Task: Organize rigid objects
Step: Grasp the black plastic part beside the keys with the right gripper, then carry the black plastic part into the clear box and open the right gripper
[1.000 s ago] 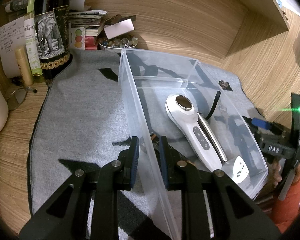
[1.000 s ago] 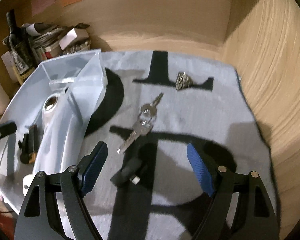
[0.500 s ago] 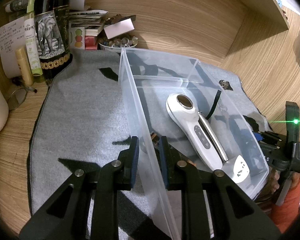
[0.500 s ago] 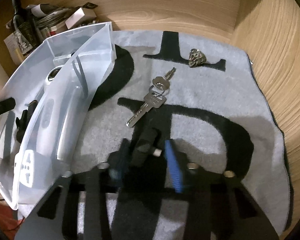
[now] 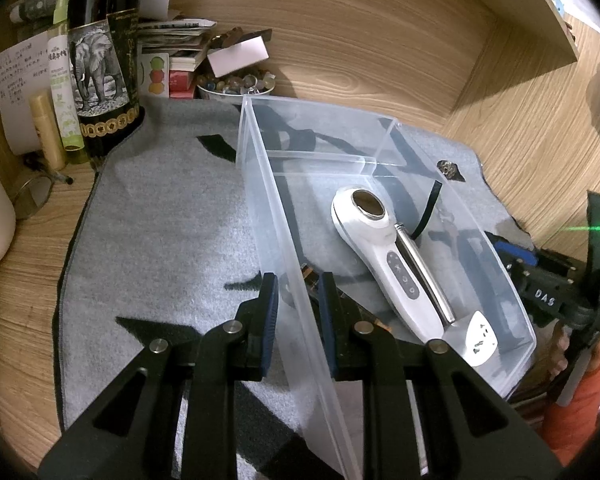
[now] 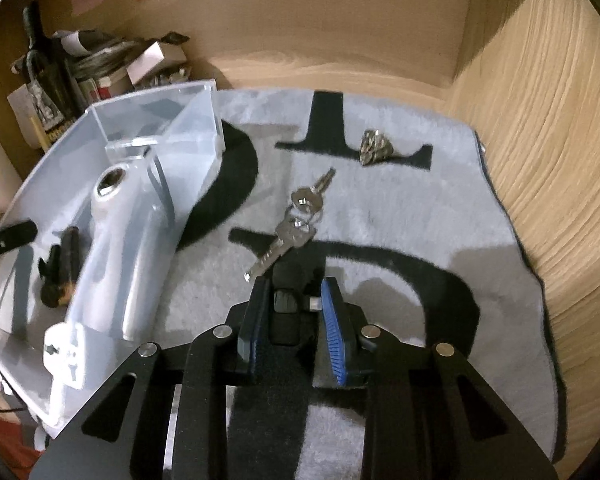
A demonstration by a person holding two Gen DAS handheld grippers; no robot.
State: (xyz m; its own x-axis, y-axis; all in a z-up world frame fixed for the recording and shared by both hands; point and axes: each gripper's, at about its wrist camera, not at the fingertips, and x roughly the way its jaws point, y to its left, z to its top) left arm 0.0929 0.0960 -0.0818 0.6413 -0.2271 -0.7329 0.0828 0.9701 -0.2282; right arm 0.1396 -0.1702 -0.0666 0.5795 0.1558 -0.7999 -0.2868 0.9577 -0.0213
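A clear plastic bin (image 5: 256, 168) stands on a grey mat (image 5: 160, 220). My left gripper (image 5: 298, 300) is shut on the bin's near side wall. Inside lie a white handheld device (image 5: 384, 252), a silver pen (image 5: 424, 276) and a white adapter (image 5: 480, 338). My right gripper (image 6: 294, 300) is shut on a small black USB stick (image 6: 286, 306), just above the mat. A bunch of keys (image 6: 296, 224) lies right ahead of it, and a small metal trinket (image 6: 374, 148) farther back. The bin (image 6: 148, 128) is to its left.
A dark elephant-label bottle (image 5: 102, 60), tubes, stacked papers and a bowl of beads (image 5: 236, 82) crowd the back left. Glasses (image 5: 36, 192) lie at the mat's left edge. Wooden walls close the back and right (image 6: 540, 120).
My right gripper has closed from wide open onto the black USB stick and lifted slightly. My left gripper keeps its hold on the bin wall.
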